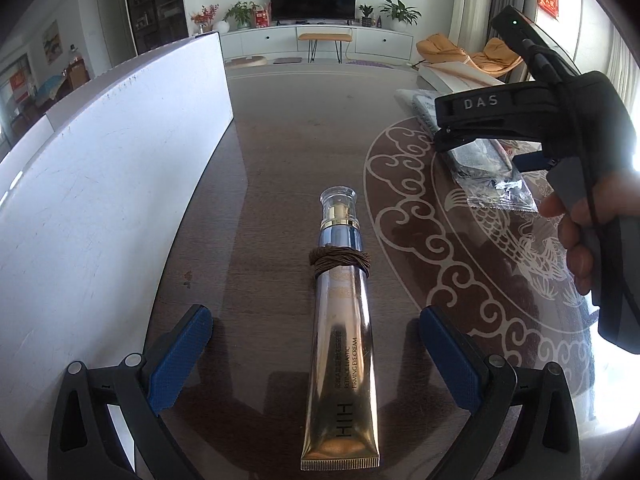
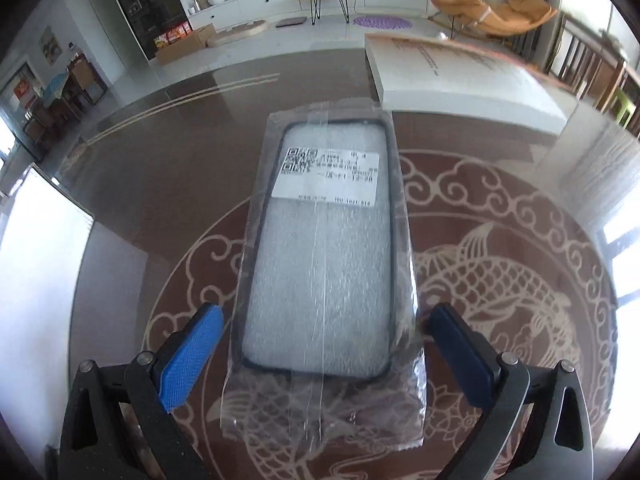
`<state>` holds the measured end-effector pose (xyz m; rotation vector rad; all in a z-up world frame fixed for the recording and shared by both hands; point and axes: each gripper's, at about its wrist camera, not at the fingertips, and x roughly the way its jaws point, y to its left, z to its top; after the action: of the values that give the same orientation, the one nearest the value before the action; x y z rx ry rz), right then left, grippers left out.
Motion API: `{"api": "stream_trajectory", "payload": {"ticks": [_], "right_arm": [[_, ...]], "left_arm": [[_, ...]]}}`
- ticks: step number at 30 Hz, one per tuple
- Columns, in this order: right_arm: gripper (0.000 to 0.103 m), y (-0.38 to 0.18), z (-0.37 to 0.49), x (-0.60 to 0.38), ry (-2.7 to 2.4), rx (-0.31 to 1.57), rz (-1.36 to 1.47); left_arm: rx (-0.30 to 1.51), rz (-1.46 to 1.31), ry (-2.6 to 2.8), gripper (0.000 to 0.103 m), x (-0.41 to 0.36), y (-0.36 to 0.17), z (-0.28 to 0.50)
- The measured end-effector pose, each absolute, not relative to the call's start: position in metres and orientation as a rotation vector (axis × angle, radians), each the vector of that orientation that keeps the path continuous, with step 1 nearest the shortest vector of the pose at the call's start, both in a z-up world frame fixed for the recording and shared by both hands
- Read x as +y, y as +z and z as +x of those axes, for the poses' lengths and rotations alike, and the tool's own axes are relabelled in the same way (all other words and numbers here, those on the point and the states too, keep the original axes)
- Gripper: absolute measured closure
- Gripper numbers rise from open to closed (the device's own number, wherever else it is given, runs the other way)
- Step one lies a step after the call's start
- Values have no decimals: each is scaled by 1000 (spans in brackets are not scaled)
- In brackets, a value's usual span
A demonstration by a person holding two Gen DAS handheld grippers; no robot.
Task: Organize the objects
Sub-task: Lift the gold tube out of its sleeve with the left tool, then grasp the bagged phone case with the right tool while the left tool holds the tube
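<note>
A gold eye cream tube (image 1: pixel 344 344) with a clear cap and a brown hair tie (image 1: pixel 339 261) wound round its neck lies on the dark table, pointing away. My left gripper (image 1: pixel 314 354) is open, its blue pads either side of the tube's lower half, not touching it. A phone case in a clear plastic bag (image 2: pixel 326 264) with a white label lies flat on the table. My right gripper (image 2: pixel 320 354) is open around the bag's near end; the right pad (image 2: pixel 460 356) touches the bag's edge. The right gripper also shows in the left wrist view (image 1: pixel 532 120) above the bag (image 1: pixel 486 168).
A large white box (image 1: pixel 100 184) stands along the table's left side. A flat white box (image 2: pixel 460 76) lies beyond the bagged case at the table's far right. The glass-topped table (image 2: pixel 520 272) has a fish and cloud pattern. Living room furniture stands beyond.
</note>
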<state>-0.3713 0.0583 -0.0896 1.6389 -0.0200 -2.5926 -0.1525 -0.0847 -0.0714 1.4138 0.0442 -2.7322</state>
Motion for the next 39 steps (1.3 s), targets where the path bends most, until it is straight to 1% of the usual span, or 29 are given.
{"api": "stream_trajectory", "payload": {"ticks": [2,4,5,8,12,19,20,21,22,23,24,27,34,37,39], "right_arm": [[2,-93,-368,49,-2594,94,1625],[16,-90,-357,53,-2612,107,1550],[26,-88,-350,57,-2620,108,1525],[26,-88,-323,76,-2626,107,1515],[26,-91,-256,103,-2669,108,1450],[25,-92,-135,133,-2778,35,1430],[24,-92,-124,134,-2788,32,1426],[17,-91,-115,136,-2795,25,1422],[13,-92,-109,137,-2801,19,1425],[3,-93,-106,138,-2804,10,1428],[2,-95,-105,138,-2803,9,1437],[0,-95,-105,142,-2802,5,1443],[0,-95,-104,141,-2799,3,1436],[0,-94,-103,142,-2795,5,1434],[0,-94,-103,142,-2789,5,1437]], "left_arm": [[45,1413,-2733,0,-85,-71,-152],[46,1413,-2733,0,-85,-71,-152],[45,1413,-2733,0,-84,-71,-152],[45,1413,-2732,0,-84,-71,-153],[45,1413,-2732,0,-84,-71,-153],[45,1414,-2732,0,-84,-70,-153],[45,1414,-2732,0,-84,-70,-153],[45,1414,-2732,0,-84,-70,-153],[46,1414,-2732,0,-84,-70,-153],[45,1414,-2732,0,-84,-70,-153],[46,1414,-2732,0,-84,-70,-153],[46,1414,-2731,0,-84,-70,-153],[41,1415,-2732,0,-85,-70,-153],[12,1491,-2752,0,-86,-69,-151],[31,1526,-2768,0,-88,-68,-152]]}}
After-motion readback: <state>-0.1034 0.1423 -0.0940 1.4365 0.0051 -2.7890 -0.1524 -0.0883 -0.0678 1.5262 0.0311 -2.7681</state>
